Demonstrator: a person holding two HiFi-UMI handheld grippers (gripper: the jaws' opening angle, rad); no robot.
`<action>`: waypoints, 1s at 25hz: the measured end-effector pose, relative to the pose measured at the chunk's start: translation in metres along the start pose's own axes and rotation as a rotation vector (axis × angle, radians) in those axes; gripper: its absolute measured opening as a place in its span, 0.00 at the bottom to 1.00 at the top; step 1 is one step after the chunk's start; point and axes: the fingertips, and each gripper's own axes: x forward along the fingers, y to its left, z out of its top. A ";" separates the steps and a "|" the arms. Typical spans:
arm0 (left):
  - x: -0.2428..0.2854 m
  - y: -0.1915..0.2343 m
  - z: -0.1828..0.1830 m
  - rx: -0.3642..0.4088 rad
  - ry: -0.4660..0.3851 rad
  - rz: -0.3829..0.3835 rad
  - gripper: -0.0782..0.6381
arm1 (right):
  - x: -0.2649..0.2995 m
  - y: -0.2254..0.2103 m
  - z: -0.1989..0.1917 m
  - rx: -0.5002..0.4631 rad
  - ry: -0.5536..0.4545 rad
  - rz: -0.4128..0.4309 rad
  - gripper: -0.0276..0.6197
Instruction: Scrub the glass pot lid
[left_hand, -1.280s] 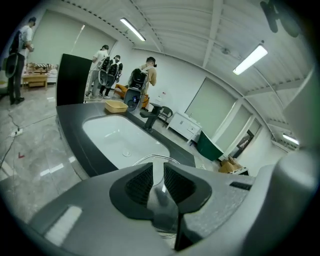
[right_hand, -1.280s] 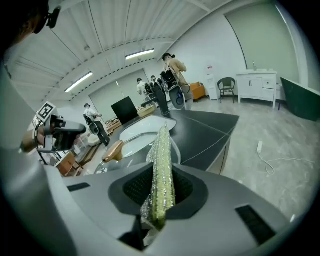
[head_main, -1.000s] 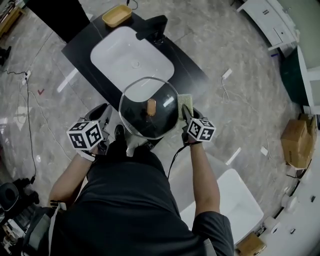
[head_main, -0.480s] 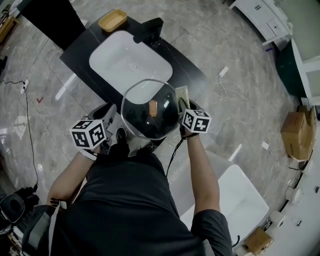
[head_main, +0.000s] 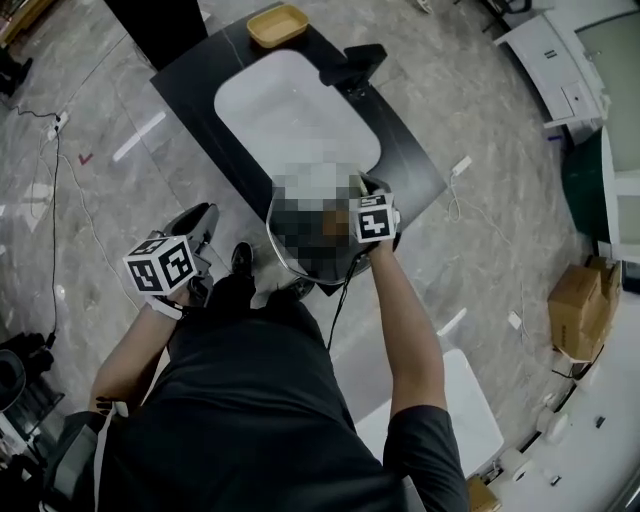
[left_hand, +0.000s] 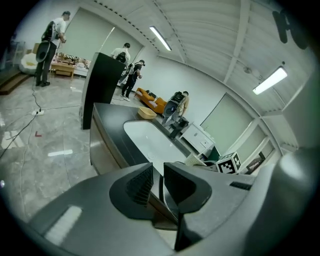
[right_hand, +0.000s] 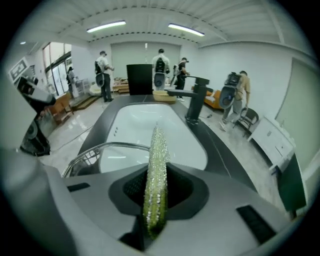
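The glass pot lid (head_main: 272, 234) hangs in front of the sink, and a mosaic patch covers most of it in the head view. My left gripper (head_main: 238, 262) is shut on its near left rim. The left gripper view shows the lid (left_hand: 166, 200) edge-on between the left gripper's (left_hand: 158, 182) pads. My right gripper (head_main: 363, 195) is at the lid's upper right edge, shut on a green glittery sponge (right_hand: 156, 175) that stands upright between the right gripper's (right_hand: 156, 192) fingers. The lid's metal rim (right_hand: 100, 150) curves to the left below it.
A white sink basin (head_main: 290, 110) is set in a black counter, with a black faucet (head_main: 355, 62) and a yellow tray (head_main: 278, 25) at its far end. A white tub (head_main: 470, 400) stands on the floor at my right. Several people stand in the background.
The right gripper has moved up and inward with the sponge, from beside the lid's right edge to over its upper right. The left gripper still holds the lid.
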 end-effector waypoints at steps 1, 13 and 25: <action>-0.002 0.005 -0.001 -0.009 -0.003 0.007 0.21 | 0.005 0.009 0.006 -0.039 0.004 0.016 0.13; -0.002 -0.004 -0.003 0.003 -0.001 -0.015 0.21 | 0.022 0.109 0.036 -0.425 -0.009 0.319 0.13; 0.008 -0.027 -0.013 0.032 0.023 -0.039 0.21 | -0.013 0.200 -0.001 -0.758 -0.006 0.663 0.12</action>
